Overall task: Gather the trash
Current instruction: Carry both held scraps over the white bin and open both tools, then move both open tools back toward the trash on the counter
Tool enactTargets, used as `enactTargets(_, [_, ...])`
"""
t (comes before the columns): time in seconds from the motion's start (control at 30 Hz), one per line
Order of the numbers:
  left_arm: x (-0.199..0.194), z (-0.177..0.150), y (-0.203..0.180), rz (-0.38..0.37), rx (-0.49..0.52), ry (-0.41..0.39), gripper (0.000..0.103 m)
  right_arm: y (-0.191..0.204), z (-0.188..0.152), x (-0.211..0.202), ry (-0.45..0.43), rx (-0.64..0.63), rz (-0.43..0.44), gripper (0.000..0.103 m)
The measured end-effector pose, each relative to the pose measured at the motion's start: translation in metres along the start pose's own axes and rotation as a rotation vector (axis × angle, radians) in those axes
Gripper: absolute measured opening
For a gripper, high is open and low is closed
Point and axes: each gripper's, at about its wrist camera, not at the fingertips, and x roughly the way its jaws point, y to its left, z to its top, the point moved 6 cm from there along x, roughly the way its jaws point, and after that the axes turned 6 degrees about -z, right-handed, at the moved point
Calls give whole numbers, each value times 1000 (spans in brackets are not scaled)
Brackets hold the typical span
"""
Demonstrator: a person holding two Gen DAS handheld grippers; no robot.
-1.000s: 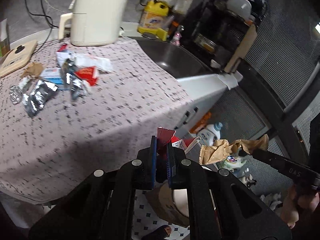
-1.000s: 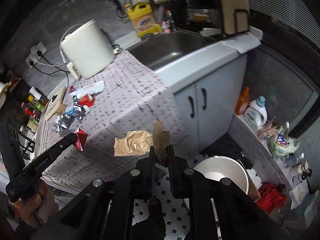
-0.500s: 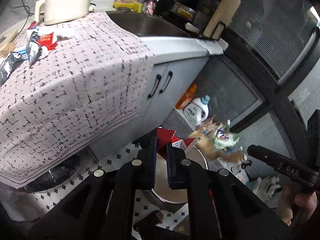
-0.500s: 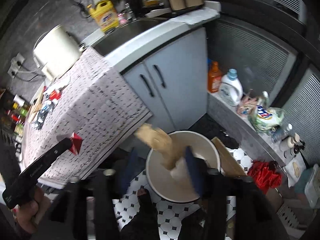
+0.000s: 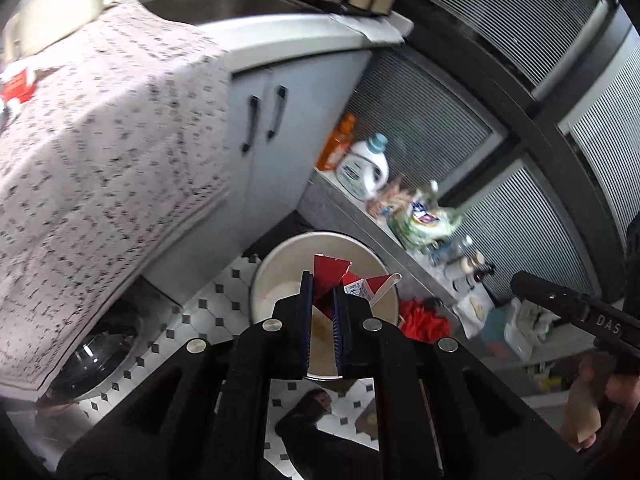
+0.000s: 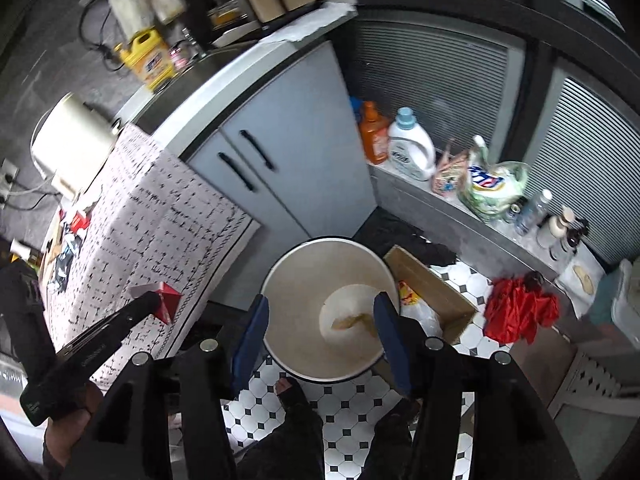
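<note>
My left gripper (image 5: 322,280) is shut on a red carton scrap (image 5: 340,276) and holds it above the round white bin (image 5: 276,256) on the floor. In the right wrist view the same scrap (image 6: 166,298) shows at the left gripper's tip, over the tablecloth's edge. My right gripper (image 6: 320,312) is open and empty right above the bin (image 6: 304,264). Brown crumpled paper (image 6: 352,320) lies at the bin's bottom. More wrappers (image 6: 70,240) lie on the cloth-covered table (image 6: 160,208).
Grey sink cabinet (image 6: 288,136) stands behind the bin. A cardboard box (image 6: 432,288) and red cloth (image 6: 520,312) lie right of the bin. Detergent bottles (image 6: 410,148) and a bag (image 6: 492,184) line a low ledge. My foot (image 6: 292,396) is on the tiled floor.
Both grippers swung from the table to over the bin. My right gripper opened and the brown paper dropped into the bin. My left gripper still holds the red scrap.
</note>
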Motion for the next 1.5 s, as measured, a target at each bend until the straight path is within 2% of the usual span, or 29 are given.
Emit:
enactTargets(0.2, [24,3,-28,-64,59,46,11,-24,-1,-11,-25,54,-44,57])
enactTargets(0.23, [27,4,-31,-82,61,53,16,-27,-2,-12,-27,63,-52,57])
enactTargets(0.3, [30,7,-34,-89,66,53,35,-33,-3,-14,-29,78,-60,59])
enactTargets(0.33, [29,11,-34,-86,69,40,50,-36,-4,-15,-31,85,-63,64])
enactTargets(0.37, [26,14,-35,-83,74,25,58,-37,-4,-16,-35,92,-67,66])
enactTargets(0.5, [14,28,-32,-78,89,0,67,-39,-3,-20,-51,110,-77,72])
enactTargets(0.57, [4,34,-26,-67,83,-23,76,-35,1,-19,-57,117,-77,75])
enactTargets(0.77, [-37,52,10,8,49,-101,93,5,19,-23,-99,88,-41,90])
enactTargets(0.87, [-59,59,37,51,14,-135,94,35,28,-23,-119,50,-9,95])
enactTargets(1.17, [-123,68,121,154,-89,-237,96,135,44,-14,-119,-73,71,95])
enactTargets(1.5, [-184,62,220,253,-226,-330,96,253,44,-1,-105,-231,139,95])
